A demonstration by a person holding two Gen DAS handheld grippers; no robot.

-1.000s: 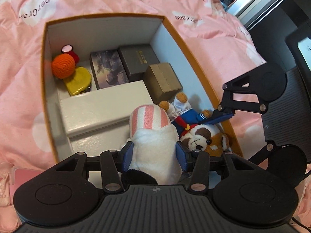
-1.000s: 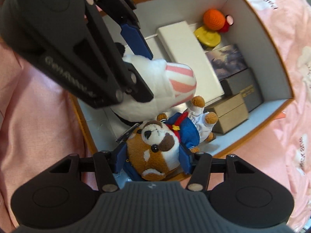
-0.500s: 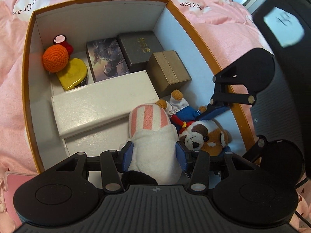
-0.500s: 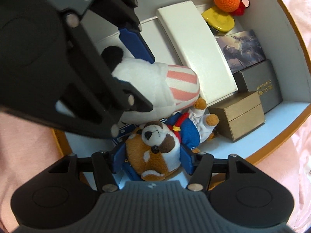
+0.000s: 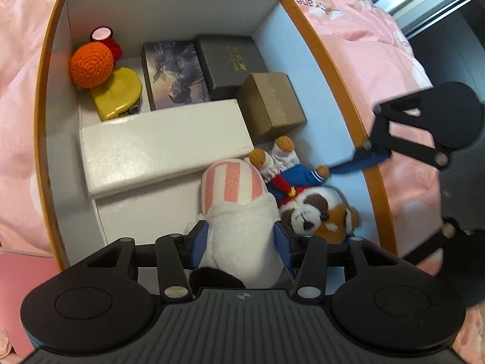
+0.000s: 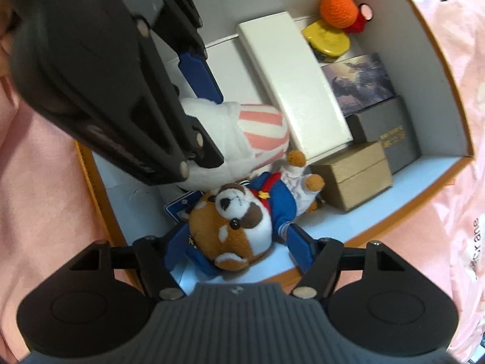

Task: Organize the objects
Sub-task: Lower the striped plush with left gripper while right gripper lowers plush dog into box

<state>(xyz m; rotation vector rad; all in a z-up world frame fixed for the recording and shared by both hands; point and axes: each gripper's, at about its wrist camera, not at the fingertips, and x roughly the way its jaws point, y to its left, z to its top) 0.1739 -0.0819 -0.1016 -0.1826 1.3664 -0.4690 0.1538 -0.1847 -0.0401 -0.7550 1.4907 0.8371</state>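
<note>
Left gripper pinches white striped plush at soft waist, low in box. Right gripper jaws opening, dog plush between them, on box floor. Both light, squashy; grip mid-body.

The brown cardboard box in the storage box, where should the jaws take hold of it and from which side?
Grip the brown cardboard box across its two long sides, coming straight down from above. Its flat top is uncovered, but the dark grey box and the long white box crowd its ends, and the plush dog's feet lie near one corner, so a side approach looks blocked.
</note>
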